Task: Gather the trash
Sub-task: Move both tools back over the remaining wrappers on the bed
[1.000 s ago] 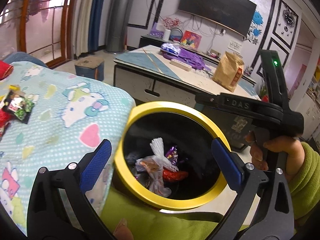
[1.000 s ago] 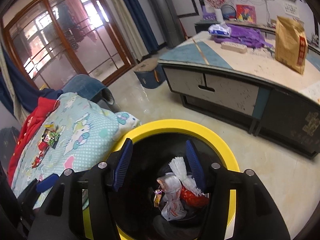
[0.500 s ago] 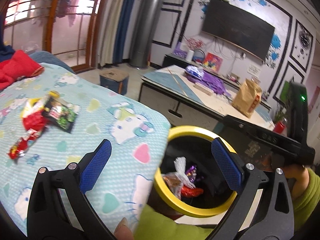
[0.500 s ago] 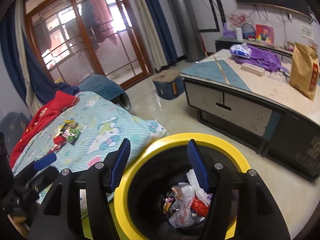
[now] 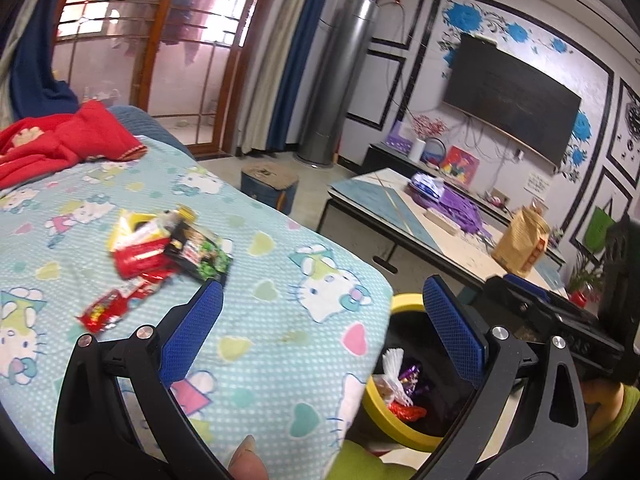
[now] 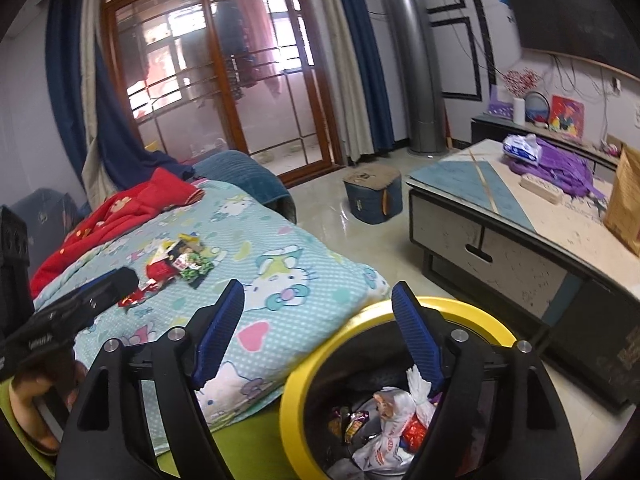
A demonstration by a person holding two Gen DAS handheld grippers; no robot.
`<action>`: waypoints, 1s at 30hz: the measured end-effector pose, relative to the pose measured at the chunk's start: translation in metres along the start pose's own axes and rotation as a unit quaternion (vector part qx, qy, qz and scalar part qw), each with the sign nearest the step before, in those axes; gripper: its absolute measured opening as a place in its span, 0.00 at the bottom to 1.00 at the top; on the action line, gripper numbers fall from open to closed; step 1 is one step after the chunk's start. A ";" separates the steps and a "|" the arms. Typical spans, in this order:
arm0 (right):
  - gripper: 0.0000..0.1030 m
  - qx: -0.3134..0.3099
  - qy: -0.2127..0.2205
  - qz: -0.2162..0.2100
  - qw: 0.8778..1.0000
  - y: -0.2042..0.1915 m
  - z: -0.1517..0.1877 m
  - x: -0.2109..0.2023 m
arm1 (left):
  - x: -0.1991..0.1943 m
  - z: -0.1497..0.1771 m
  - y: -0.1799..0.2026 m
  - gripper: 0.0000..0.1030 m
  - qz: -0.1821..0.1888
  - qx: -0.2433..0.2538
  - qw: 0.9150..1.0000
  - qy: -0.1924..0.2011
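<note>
Left gripper point(image 5: 320, 320): jaws wide apart, nothing between them. Right gripper point(image 6: 320, 332): jaws opening, empty. Snack wrappers point(image 5: 160, 252): a loose cluster beyond and left of the left jaws, on the blue cartoon-print blanket point(image 5: 280, 344); red foil packs, one black-and-green packet, a yellow piece. The lowest red wrapper point(image 5: 108, 308) lies flat, long axis running diagonally from lower left up toward the pile. Trash bin point(image 6: 400, 316): yellow rim, black inside, under the right jaws, holding a knotted white bag point(image 6: 388, 432) and foil scraps.
</note>
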State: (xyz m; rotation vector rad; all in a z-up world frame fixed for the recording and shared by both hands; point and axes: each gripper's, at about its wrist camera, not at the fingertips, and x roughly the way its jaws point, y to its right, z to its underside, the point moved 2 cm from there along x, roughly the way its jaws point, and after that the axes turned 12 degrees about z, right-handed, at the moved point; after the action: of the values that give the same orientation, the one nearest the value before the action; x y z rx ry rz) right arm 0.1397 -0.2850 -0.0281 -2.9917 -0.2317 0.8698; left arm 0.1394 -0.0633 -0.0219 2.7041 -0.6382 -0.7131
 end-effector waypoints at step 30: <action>0.77 -0.123 -0.021 -0.083 0.989 -0.130 -0.013 0.055 | -0.054 -0.016 -0.113 0.89 -0.111 -0.088 0.990 0.009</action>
State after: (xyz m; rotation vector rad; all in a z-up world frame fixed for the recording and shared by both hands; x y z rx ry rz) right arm 0.1751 -0.1478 -0.0388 -3.1170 -0.6234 0.9513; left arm 0.1445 0.0624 -0.0280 2.6371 -0.2575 -0.7570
